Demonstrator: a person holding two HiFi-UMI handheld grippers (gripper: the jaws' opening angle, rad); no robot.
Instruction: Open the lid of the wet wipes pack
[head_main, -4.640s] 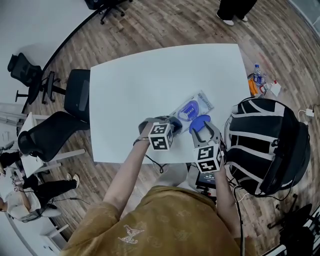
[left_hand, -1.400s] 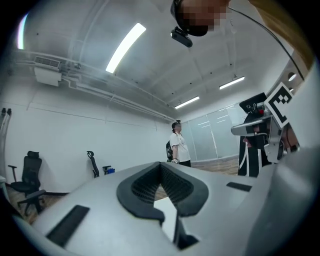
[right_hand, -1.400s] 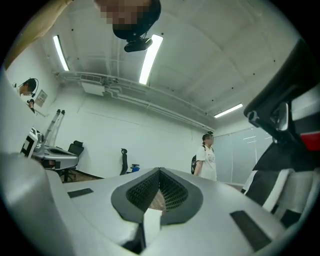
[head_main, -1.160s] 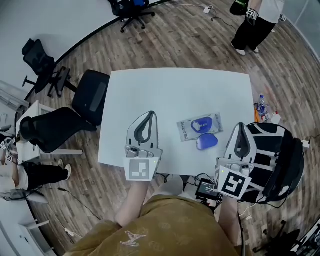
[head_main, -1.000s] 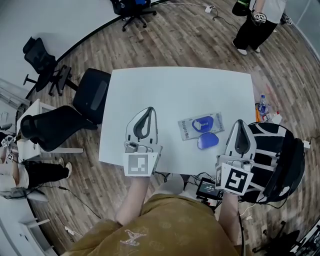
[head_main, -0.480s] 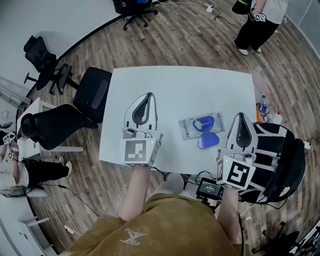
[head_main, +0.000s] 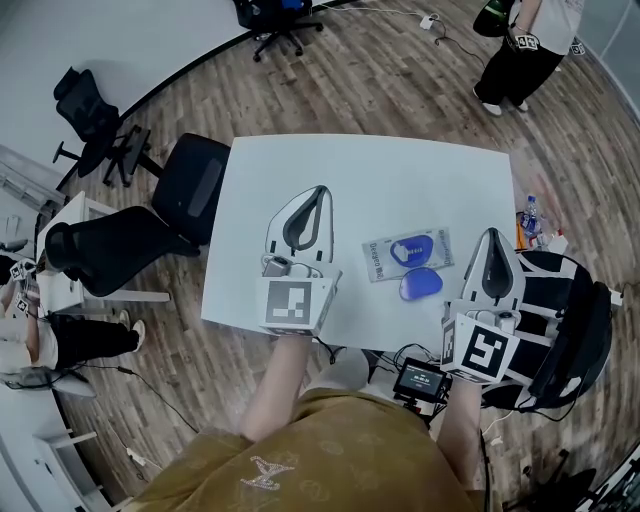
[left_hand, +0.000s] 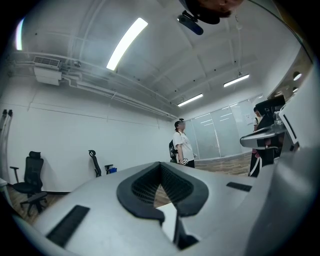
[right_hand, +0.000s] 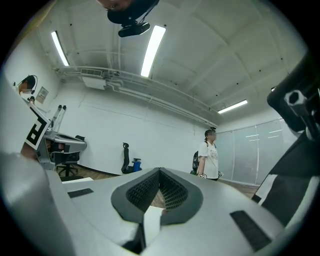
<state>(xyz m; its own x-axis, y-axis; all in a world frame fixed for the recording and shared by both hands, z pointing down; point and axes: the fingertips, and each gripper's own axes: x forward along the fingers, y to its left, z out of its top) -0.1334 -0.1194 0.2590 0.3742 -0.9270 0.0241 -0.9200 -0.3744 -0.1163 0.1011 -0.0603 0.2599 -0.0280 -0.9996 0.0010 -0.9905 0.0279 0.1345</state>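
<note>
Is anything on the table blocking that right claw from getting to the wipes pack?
Nothing visible does. Only bare white table lies between the right claw and the wet wipes pack, whose blue lid is flipped open.

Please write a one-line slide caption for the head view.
Left tongs and right tongs, shut, flank the wet wipes pack, lid open.

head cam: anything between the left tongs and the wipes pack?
Nothing. In the head view only bare table lies between the left tongs and the wipes pack.
</note>
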